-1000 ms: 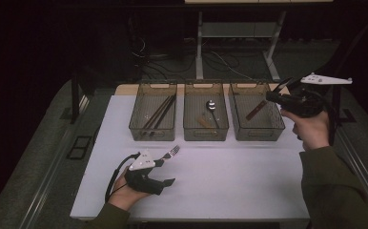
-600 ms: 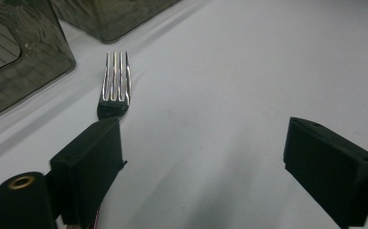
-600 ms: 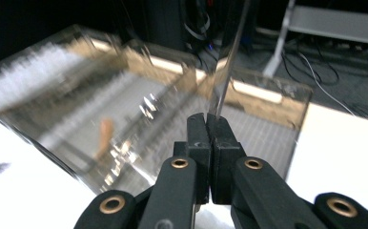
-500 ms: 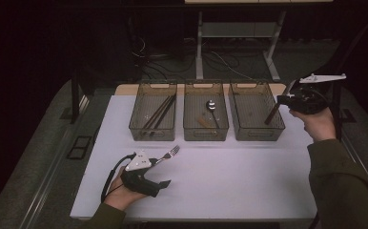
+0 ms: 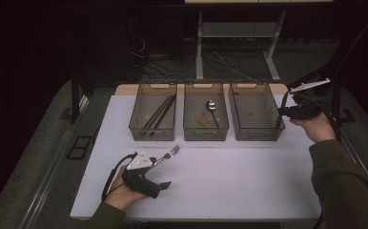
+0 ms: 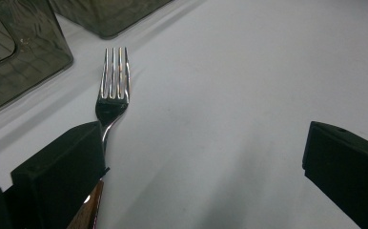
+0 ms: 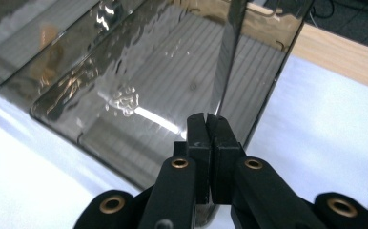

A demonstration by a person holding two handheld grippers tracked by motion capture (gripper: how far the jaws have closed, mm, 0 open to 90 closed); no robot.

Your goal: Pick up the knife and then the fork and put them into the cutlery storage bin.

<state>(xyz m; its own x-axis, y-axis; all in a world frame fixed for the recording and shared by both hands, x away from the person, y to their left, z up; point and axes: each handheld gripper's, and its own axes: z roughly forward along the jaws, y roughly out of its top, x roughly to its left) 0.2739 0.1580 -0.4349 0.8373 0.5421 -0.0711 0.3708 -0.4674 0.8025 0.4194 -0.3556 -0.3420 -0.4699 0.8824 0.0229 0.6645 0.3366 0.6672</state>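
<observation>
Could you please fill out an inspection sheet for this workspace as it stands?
Surface: white table, bare apart from the items below.
Job's things: fork lying flat on the table; left bin with dark sticks; middle bin with a spoon; right bin looks empty.
Clutter: nothing seen.
Grippers: left gripper has just been opening its jaws, and the fork lies beside one jaw, not gripped; right gripper has its jaws shut on a thin metal blade, perhaps a knife, at the right bin's edge.
Cables: loose floor cables behind the table.
Surroundings: dark floor, desk legs beyond.
</observation>
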